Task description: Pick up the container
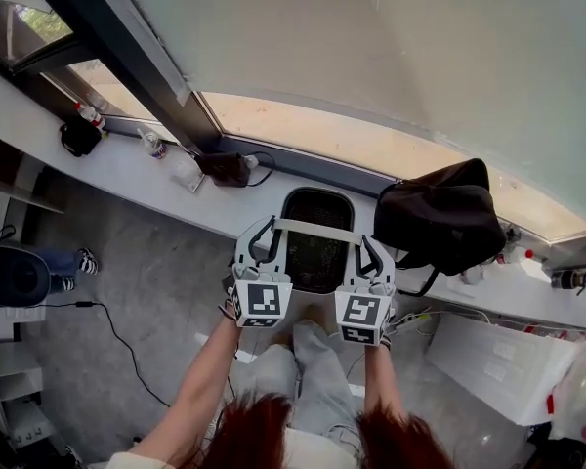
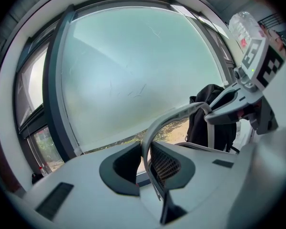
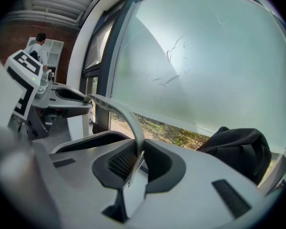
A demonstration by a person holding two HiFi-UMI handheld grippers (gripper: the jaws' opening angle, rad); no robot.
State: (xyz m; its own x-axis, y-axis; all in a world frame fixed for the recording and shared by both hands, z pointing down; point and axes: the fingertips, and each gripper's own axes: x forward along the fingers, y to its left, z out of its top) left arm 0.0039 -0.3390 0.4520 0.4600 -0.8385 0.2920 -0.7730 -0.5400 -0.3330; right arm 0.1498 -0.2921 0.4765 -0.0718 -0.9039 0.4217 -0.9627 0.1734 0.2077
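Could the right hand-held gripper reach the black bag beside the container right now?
Probably not yet: the right hand-held gripper is shut on the handle of the container. The black bag sits close on that side with nothing between, so once it lets go the way looks free.

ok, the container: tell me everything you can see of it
The container is a dark mesh basket with a pale grey rim, open-topped and upright, at the window ledge beside a black bag. The left gripper and right gripper each clamp its pale near band, one at each end. Whether it rests on the ledge can't be told.
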